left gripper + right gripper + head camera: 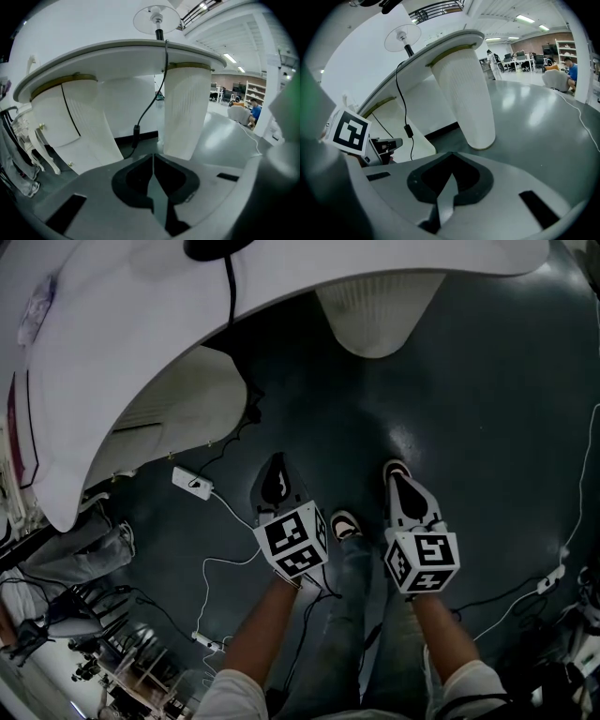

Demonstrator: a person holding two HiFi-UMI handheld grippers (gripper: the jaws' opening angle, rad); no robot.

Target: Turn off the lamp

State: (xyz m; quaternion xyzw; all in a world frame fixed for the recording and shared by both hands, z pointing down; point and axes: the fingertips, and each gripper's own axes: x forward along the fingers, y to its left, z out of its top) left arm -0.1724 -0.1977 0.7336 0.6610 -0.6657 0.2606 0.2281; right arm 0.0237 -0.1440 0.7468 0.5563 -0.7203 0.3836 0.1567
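Far left, a white plug box [192, 483] lay on the floor [487, 427] with its lead trailing off; neither gripper was near it. The lamp [157, 19] stood on top of the white table [141, 352], near the edge. Its black cord [150, 105] dropped over the rim, with the inline switch [136, 132] hanging free in front of the table's pedestal [185, 112]. The left gripper [277, 474] was clenched. Its own view showed the jaw tips meeting with nothing between them. It was aimed down and forward at the cord and switch but sat well short of them, not touching. The right gripper [401, 479] was just beside it, also clenched and empty, pointing at the floor by the pedestal and apart from the cord. On status, the lamp head showed no glow in either gripper view and the whole scene read dim, so my read was that the lamp was already off, or at least not visibly lit. I couldn't confirm the switch position, as it was too small to make out. If it was off, nothing was left except pulling both grippers clear. If not, the hanging inline switch was the obvious target, and the left gripper was the closer and better lined up for it.
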